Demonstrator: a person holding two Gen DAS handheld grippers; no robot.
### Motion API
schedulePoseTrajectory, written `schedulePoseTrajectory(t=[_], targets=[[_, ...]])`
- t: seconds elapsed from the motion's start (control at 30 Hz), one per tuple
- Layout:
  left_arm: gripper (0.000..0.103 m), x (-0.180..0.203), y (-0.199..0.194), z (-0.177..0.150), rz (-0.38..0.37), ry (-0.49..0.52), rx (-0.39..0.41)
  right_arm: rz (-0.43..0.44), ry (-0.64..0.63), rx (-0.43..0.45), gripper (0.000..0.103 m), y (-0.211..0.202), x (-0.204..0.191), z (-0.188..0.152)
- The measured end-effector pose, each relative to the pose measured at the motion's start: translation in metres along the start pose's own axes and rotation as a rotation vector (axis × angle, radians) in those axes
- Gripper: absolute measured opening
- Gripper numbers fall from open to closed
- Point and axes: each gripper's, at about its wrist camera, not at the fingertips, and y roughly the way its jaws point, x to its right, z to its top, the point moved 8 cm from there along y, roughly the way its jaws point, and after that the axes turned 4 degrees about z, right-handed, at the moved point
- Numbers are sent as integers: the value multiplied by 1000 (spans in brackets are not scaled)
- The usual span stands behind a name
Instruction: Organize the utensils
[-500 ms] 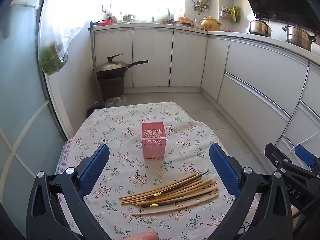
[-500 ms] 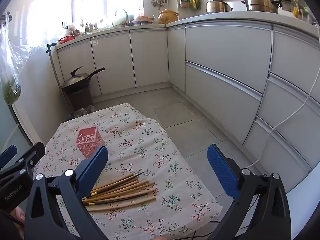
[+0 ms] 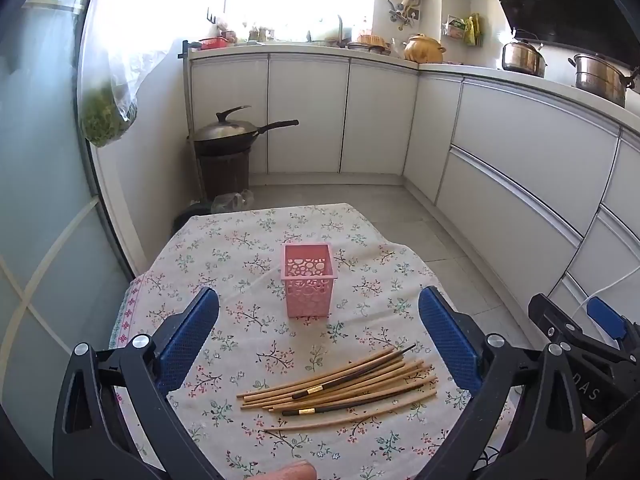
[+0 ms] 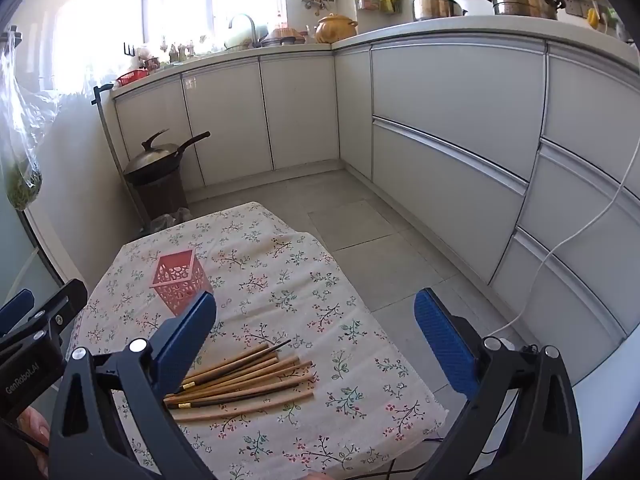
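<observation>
Indoors, floral tablecloth [image 3: 248, 248], pink basket [image 3: 308, 286], chopsticks [image 3: 344, 384], grey cabinets [image 3: 520, 168], both claws wide.

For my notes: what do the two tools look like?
Both match: the left tool and right tool have black plastic frames with silver rivets and ribbed blue pads. White lettering marks the black bodies.

Wide-open blue-padded right gripper [image 4: 316, 320], empty, above floral-cloth table [image 4: 360, 364]. Loose pile of wooden chopsticks [image 4: 244, 380] at 7 o'clock; pink perforated plastic holder [image 4: 178, 280] upright at 10 o'clock.
</observation>
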Motion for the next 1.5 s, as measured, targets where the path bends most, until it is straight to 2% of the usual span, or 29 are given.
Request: schedulePoseTrajectory(t=[1.5], targets=[[96, -2, 5, -3, 0, -3, -13, 1, 3, -27, 97, 7, -2, -5]])
